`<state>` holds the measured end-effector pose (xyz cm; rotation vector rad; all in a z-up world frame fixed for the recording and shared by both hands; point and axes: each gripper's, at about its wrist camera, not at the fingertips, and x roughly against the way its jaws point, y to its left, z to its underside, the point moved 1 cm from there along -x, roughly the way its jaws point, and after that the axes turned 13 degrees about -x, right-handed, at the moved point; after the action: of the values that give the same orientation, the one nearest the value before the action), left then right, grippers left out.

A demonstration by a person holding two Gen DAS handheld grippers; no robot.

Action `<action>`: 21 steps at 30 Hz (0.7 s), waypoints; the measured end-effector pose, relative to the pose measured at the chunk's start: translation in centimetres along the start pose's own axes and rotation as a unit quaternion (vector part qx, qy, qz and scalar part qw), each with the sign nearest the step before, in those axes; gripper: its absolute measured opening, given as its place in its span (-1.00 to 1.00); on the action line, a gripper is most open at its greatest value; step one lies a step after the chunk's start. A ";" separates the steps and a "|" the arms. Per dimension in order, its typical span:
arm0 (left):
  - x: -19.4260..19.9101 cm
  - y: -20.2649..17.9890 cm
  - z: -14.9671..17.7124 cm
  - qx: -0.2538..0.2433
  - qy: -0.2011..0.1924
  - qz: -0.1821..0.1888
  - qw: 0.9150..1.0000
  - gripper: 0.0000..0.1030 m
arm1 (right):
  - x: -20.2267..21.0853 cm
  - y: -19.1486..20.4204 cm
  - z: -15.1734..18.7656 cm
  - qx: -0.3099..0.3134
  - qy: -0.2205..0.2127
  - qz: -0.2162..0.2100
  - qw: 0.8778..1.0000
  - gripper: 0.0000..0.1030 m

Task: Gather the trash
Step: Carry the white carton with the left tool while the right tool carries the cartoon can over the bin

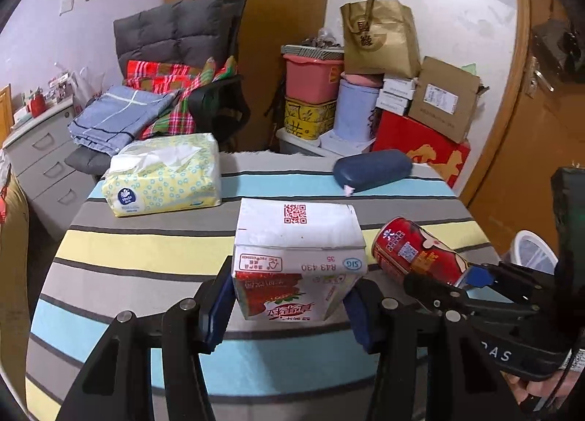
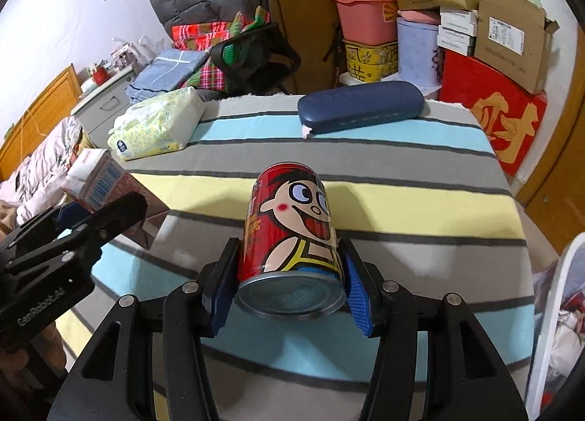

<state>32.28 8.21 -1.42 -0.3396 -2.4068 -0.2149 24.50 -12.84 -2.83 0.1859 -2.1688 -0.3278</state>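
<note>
A white and red strawberry milk carton (image 1: 296,256) sits between the blue pads of my left gripper (image 1: 290,302), which is shut on its sides and holds it above the striped table (image 1: 146,249). The right wrist view shows the same carton (image 2: 95,179) and left gripper (image 2: 84,216) at the left edge. A red drink can (image 2: 292,223) with a cartoon face is clamped in my right gripper (image 2: 290,282), bottom end towards the camera. In the left wrist view the can (image 1: 413,256) hangs tilted to the right of the carton.
A tissue pack (image 1: 164,176) and a dark blue glasses case (image 1: 373,170) lie at the far side of the table. A white-rimmed bin (image 2: 559,311) with rubbish inside stands off the table's right edge. Stacked boxes (image 1: 420,139) and a chair (image 1: 204,99) stand behind.
</note>
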 end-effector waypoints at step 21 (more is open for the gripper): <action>8.8 -11.7 -1.1 -0.057 -0.054 0.040 0.996 0.05 | 9.1 -5.5 1.8 -0.049 -0.084 0.001 0.995 0.05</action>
<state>23.07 -1.56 4.47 -0.5115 -2.4866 -0.3050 17.87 -20.06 1.55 0.1040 -2.3122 -0.4635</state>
